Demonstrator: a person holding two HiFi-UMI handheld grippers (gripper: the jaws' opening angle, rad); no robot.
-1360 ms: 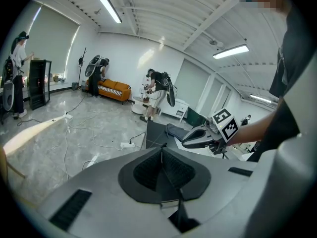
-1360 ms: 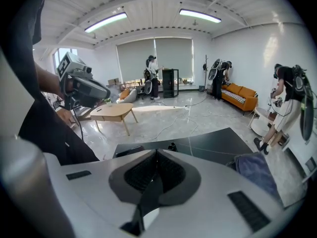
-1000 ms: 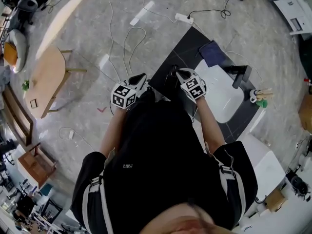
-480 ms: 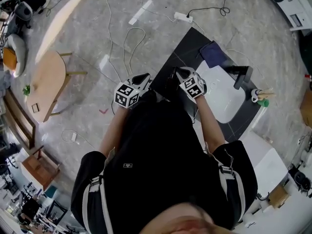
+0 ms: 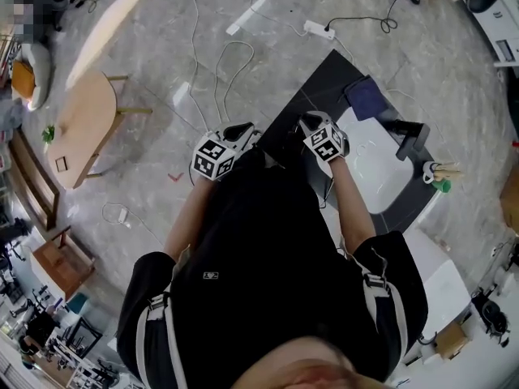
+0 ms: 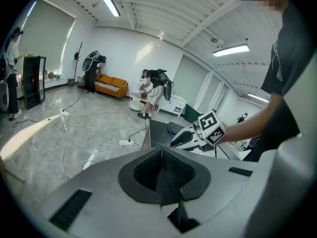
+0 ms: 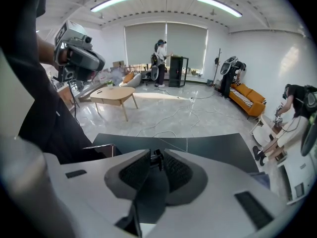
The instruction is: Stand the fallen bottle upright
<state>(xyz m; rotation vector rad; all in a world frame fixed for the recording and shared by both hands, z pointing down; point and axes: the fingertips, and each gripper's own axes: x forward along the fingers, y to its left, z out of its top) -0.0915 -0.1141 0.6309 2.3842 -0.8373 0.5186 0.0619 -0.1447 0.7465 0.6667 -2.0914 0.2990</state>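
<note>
A small object with a green end and pale beige parts (image 5: 438,174) lies at the right edge of the dark table (image 5: 320,83). It is too small to tell whether it is the bottle. My left gripper (image 5: 239,130) is held close to my torso, over the floor just left of the table, jaws shut and empty. My right gripper (image 5: 306,121) hovers over the table's near part, also shut on nothing. The left gripper view looks past its closed jaws (image 6: 161,150) at the right gripper's marker cube (image 6: 212,127). The right gripper (image 7: 156,156) points across the dark table (image 7: 198,145).
On the table are a white board (image 5: 375,164), a dark blue cloth (image 5: 366,97) and a black stand (image 5: 410,137). Cables and a power strip (image 5: 317,29) lie on the grey floor. A wooden table (image 5: 77,124) stands at the left. People stand far off (image 6: 156,83).
The head view has shifted slightly. Both grippers stay shut and close in front of the torso, almost where they were.
</note>
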